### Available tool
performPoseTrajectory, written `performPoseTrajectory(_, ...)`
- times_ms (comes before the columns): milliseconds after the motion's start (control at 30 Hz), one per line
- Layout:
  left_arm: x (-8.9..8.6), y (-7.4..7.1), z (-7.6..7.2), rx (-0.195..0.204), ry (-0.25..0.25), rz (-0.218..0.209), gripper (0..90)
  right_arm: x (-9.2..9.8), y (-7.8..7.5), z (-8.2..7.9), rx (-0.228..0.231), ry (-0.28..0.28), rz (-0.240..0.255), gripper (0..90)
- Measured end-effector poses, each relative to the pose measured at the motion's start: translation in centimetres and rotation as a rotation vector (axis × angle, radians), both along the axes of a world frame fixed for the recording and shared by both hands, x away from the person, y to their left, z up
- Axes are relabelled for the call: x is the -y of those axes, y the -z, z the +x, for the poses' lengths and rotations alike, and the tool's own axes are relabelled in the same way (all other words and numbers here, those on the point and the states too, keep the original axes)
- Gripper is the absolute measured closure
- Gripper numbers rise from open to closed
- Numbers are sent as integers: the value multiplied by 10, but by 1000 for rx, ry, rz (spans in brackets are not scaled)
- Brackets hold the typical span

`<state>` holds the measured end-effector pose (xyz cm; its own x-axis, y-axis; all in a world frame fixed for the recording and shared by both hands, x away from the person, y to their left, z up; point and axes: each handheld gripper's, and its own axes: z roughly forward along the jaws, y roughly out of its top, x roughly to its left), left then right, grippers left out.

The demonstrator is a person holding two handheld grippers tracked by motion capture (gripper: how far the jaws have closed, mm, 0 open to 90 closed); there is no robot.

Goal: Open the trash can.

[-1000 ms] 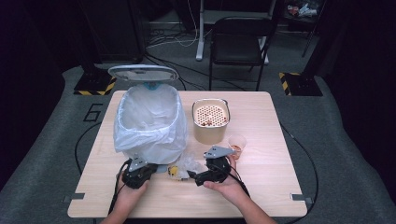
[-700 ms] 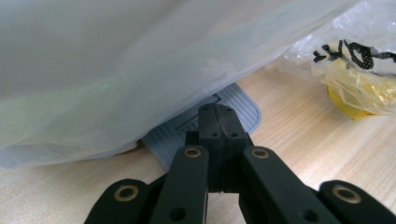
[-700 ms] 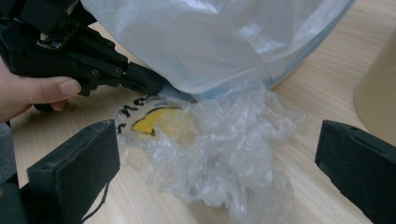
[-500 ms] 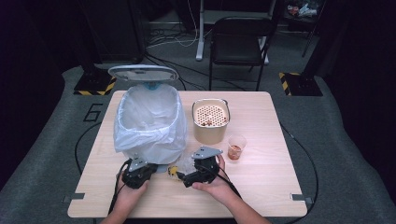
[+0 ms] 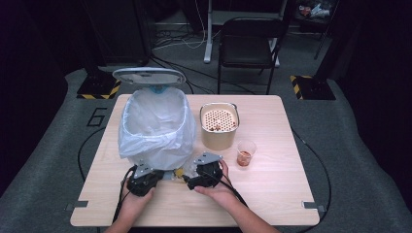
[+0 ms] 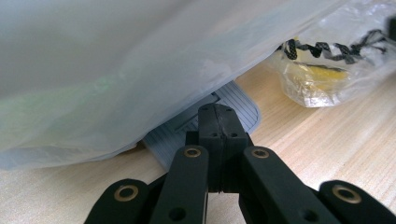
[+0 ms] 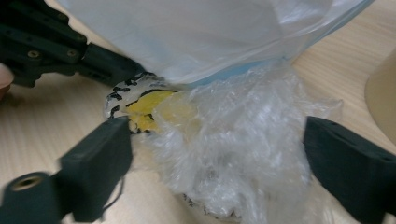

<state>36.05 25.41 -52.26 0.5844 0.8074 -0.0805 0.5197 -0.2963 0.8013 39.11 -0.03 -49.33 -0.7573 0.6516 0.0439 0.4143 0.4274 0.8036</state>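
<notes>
At the table's (image 5: 272, 204) near edge, my right gripper (image 7: 215, 158) straddles a crumpled clear wrapper (image 7: 233, 154) with a yellow scrap inside, lying on the wood just under the overhang of the bin's (image 5: 155, 127) white liner (image 7: 187, 32). My right jaws have just been closing but stand apart, one either side of the wrapper, the left one brushing its yellow end, neither one pressing yet.

My left gripper (image 6: 215, 122) sits beside it, jaws together with nothing between them, tips resting on the bin's ribbed pedal (image 6: 243, 109); in the high view the lid (image 5: 149, 76) stands up.

The risk is in the pinch. The liner hangs so close over the wrapper that my jaws could nip the liner too and drag the bin on the lift. The plastic is slick and springy; a shallow bite on one loose fold could let it slide out on the way up. If my left eases off the pedal, the lid could fall before the wrapper arrives.
</notes>
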Motion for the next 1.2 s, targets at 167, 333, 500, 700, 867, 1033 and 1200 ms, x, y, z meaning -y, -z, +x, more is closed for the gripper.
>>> performPoseTrajectory(167,0,0,0,0,-1,2,900,-2,8,7,-19,10,-17,141)
performPoseTrajectory(333,0,0,0,2,-1,2,900,-5,18,11,-31,12,-55,174)
performPoseTrajectory(500,0,0,0,0,-1,3,900,-3,21,15,-14,9,-59,311)
performPoseTrajectory(700,0,0,0,-1,-1,3,900,-1,23,18,-52,10,-61,456)
performPoseTrajectory(867,0,0,0,2,-1,2,900,1,23,19,-70,-5,-68,579)
performPoseTrajectory(1033,0,0,0,0,-1,4,900,2,23,19,-79,-14,-70,645)
performPoseTrajectory(1200,0,0,0,2,0,2,900,3,21,17,-82,-21,-65,715)
